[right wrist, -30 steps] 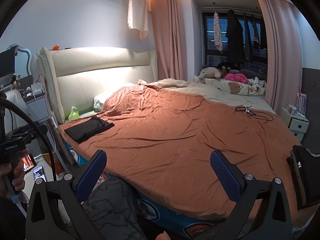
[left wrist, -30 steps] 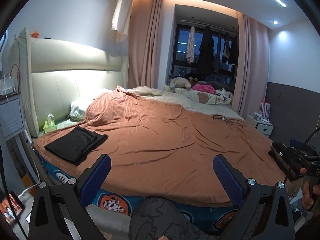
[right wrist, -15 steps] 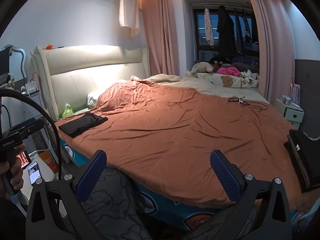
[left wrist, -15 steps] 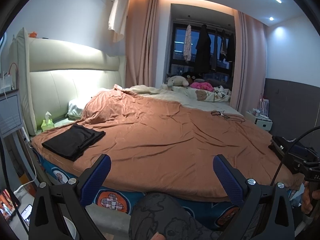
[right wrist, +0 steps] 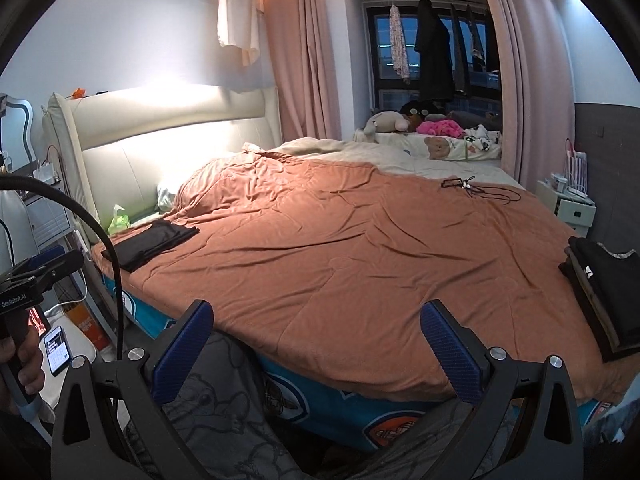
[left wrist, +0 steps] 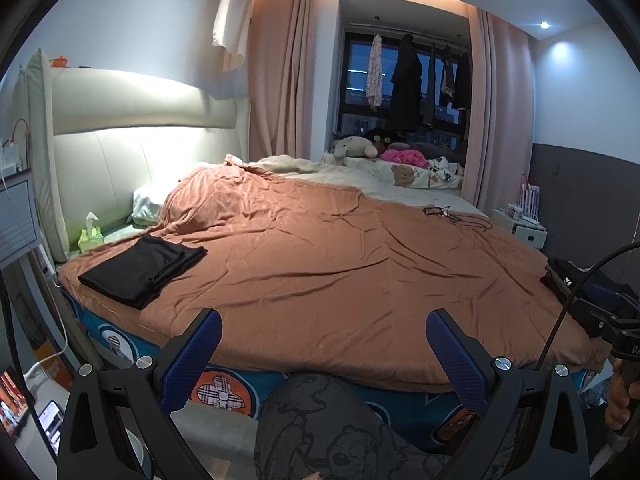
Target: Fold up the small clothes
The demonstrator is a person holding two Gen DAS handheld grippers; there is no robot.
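Note:
A folded black garment (left wrist: 142, 266) lies on the bed's near left corner, on the orange-brown blanket (left wrist: 340, 272); it also shows in the right wrist view (right wrist: 150, 240). A stack of dark clothes (right wrist: 604, 292) sits at the bed's right edge, partly seen in the left wrist view (left wrist: 568, 276). My left gripper (left wrist: 322, 334) is open and empty, held off the bed's near edge. My right gripper (right wrist: 316, 328) is open and empty, also in front of the near edge.
A green tissue box (left wrist: 90, 234) stands by the cream headboard (left wrist: 132, 160). A cable and glasses (right wrist: 476, 190) lie far right on the blanket. Plush toys (left wrist: 380, 150) crowd the far side. A nightstand (right wrist: 568, 206) is at right. My knee in grey trousers (left wrist: 332, 432) is below.
Both grippers have dropped a little and drifted; the bed now sits higher and closer in both views. Both stay open and empty. The clothes have not moved.

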